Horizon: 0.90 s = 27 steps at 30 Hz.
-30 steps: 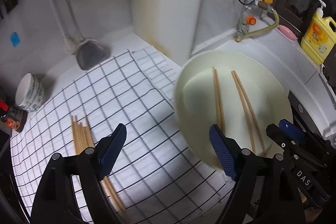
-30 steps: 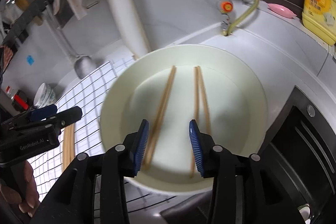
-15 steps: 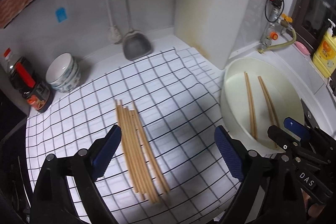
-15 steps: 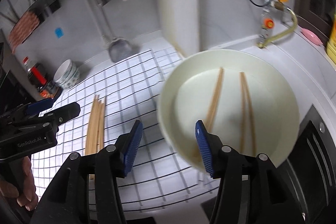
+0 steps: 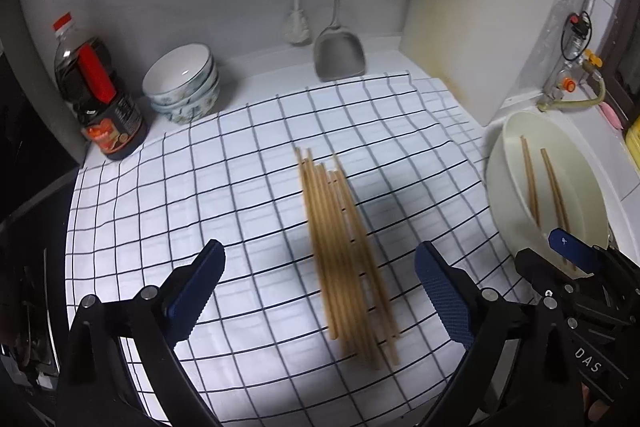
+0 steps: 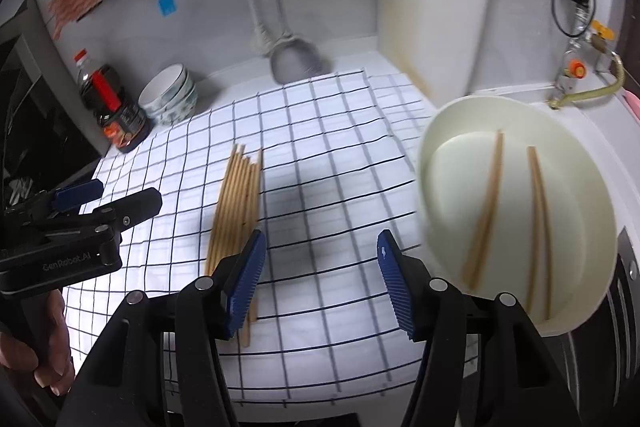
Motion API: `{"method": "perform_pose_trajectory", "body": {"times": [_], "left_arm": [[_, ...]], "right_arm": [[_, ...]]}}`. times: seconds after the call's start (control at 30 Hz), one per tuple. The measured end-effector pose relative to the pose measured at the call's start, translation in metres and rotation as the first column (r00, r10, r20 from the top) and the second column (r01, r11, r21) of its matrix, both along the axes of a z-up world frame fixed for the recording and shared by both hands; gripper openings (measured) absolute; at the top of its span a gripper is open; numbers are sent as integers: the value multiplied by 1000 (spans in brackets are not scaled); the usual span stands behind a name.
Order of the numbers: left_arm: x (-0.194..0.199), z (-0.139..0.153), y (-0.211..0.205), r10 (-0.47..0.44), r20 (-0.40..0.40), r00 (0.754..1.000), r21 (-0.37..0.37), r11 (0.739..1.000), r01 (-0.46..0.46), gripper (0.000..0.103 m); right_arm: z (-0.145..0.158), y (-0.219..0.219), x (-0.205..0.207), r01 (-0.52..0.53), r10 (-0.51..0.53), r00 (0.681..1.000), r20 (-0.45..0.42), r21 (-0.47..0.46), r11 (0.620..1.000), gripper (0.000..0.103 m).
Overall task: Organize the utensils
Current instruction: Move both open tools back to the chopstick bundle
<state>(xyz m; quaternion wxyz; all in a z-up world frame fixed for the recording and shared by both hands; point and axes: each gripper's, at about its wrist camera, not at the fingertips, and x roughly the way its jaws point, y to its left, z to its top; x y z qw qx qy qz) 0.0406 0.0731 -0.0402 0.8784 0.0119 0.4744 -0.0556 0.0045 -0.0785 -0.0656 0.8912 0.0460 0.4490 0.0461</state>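
I have both tongs spread wide and holding nothing: the left tongs hang over the checked cloth on the bench, the right tongs hover near the cloth's edge beside the basin. The bundle of chopsticks lies on the cloth between the left tongs' blue pads, its long axis running from about 11 o'clock at the far tips to 5 o'clock at the near ends in the left view. More chopsticks rest in the basin at my 2 o'clock, pointing roughly 12 to 6; they look like two pairs, though blur keeps me from being certain. I judge these sticks light, stiff and thin, likely wood and probably slick if wet, so they will roll and fan apart. I would pinch across the bundle near its middle, square to its length.
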Motion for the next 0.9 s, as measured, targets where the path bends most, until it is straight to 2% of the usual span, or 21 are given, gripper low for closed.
{"method": "perform_pose_trajectory", "body": {"times": [0.37, 0.7, 0.9], "left_arm": [[6, -49, 42, 45, -79, 996, -1, 999, -45, 94], [14, -76, 51, 34, -73, 997, 5, 999, -34, 94], [18, -88, 54, 41, -80, 996, -4, 999, -42, 94]], "right_arm": [[-49, 34, 16, -15, 15, 998, -56, -2, 1000, 56], [-89, 57, 40, -29, 26, 997, -73, -43, 999, 56], [-103, 60, 47, -24, 19, 996, -85, -67, 997, 56]]}}
